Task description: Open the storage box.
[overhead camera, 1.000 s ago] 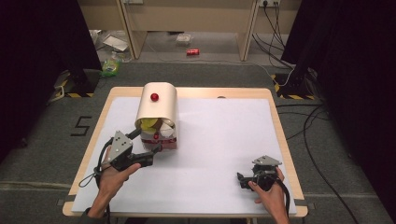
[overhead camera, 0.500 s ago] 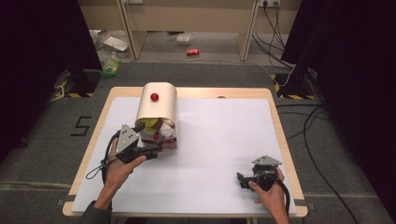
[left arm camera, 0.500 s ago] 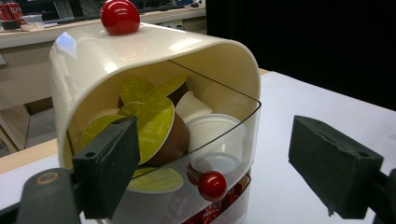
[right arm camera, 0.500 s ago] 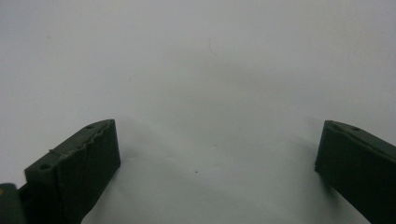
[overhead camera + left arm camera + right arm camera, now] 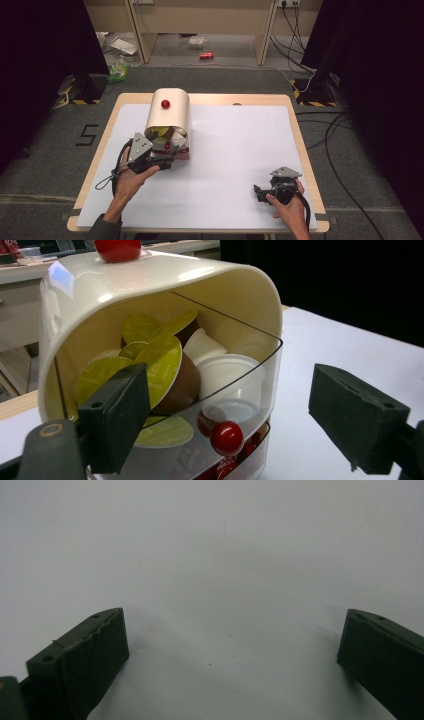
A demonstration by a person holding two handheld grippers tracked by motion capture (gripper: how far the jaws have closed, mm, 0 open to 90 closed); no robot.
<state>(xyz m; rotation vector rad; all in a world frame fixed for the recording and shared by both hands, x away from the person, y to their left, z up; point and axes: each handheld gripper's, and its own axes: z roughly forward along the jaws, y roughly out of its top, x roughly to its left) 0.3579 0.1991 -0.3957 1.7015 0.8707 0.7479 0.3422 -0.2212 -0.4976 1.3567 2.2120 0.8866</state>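
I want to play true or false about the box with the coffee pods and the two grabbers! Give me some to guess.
1. The left gripper is right in front of the cream pod box, its jaws wide apart. True.
2. The box has a blue knob on top. False: the top knob is red.
3. Pods with green lids sit behind the clear door. True.
4. The right gripper is holding a pod. False: its jaws are open with bare white table cover between them.
5. The clear door has a small red knob. True.
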